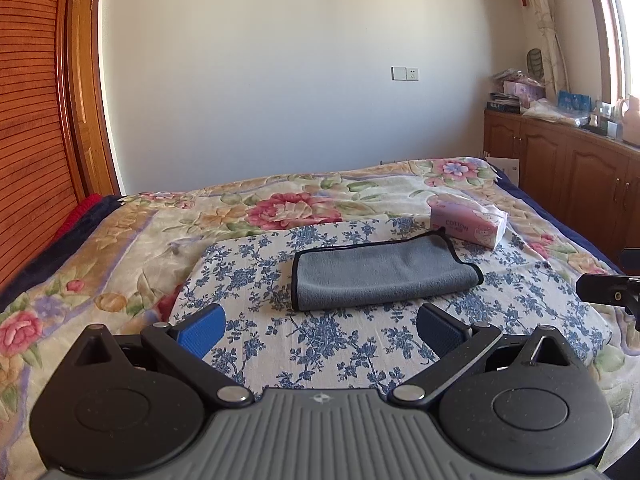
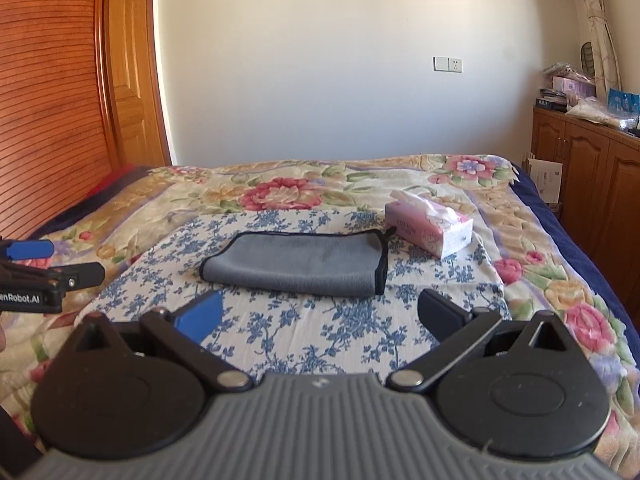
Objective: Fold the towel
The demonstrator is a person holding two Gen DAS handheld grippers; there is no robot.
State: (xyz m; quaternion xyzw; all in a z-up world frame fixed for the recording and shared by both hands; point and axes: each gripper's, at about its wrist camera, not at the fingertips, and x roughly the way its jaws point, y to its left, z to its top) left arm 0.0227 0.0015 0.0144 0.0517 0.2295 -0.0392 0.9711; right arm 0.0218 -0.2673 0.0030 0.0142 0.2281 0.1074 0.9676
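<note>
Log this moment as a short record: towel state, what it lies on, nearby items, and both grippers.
towel: grey towel with black trim, already folded over, lying flat
surface: blue-flowered cloth spread on the floral bedspread
nearby: pink tissue pack beyond the towel's right end, apart from it
left gripper: open, empty, short of the towel's near edge
right gripper: open, empty, short of the towel's near edge
contact: neither gripper touches the towel

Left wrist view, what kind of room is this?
Most likely a bedroom: a bed with a floral cover fills the view, wooden cabinets line the window wall, and a curtain hangs there. A grey towel lies on it.
</note>
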